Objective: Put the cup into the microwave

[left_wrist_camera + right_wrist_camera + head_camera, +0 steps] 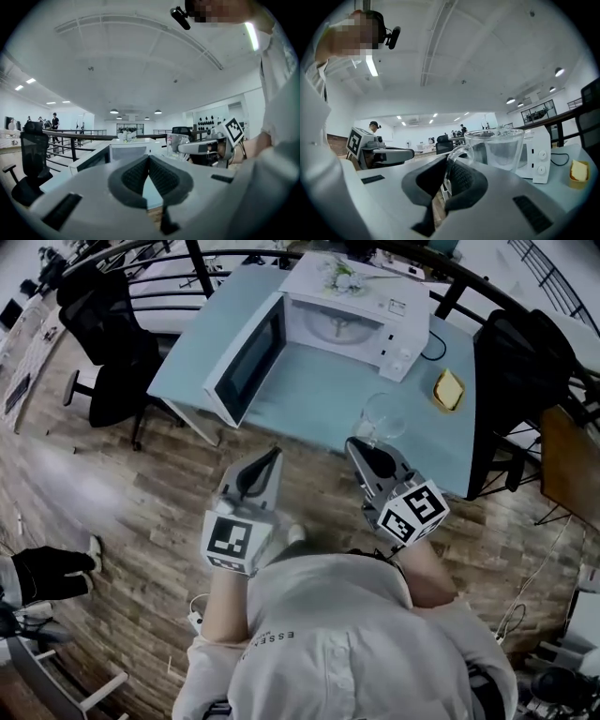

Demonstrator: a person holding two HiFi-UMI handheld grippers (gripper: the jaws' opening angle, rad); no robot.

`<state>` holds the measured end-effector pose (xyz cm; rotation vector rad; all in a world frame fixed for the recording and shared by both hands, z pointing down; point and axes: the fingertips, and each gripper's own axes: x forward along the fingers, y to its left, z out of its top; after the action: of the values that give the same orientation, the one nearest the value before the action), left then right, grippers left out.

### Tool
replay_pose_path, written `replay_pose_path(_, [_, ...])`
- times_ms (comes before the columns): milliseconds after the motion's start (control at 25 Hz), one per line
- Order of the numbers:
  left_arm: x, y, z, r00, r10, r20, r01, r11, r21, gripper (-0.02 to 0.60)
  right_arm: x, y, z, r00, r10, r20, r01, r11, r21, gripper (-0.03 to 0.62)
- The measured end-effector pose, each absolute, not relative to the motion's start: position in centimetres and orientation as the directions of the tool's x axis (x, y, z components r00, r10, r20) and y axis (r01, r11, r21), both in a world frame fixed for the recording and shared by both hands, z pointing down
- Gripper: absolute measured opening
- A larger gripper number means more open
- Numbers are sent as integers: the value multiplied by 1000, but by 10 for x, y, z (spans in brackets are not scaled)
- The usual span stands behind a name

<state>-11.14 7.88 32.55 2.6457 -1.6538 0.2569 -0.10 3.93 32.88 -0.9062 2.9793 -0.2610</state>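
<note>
The right gripper (448,162) is clamping the handle of the cup (504,148), so the glass is riding just beyond its jaw tips, over the near edge of the table (309,381) and in front of the microwave (356,320), whose door is standing open. The left gripper (149,158) is hovering beside it over the floor, jaws pressed together with nothing between them. One cup, one microwave, one table, one yellow block (449,388) and two grippers are showing.
</note>
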Motion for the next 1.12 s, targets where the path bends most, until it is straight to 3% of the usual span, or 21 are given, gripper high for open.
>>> replay_pose_path(440, [-158, 13, 346, 480, -860, 175, -873, -487, 0, 2, -49, -33, 339, -802, -593, 73, -597, 789, -148, 18])
replay_pose_path(1120, [-133, -165, 362, 533, -821, 205, -831, -554, -61, 2, -52, -210, 386, -815, -564, 131, -579, 788, -208, 18])
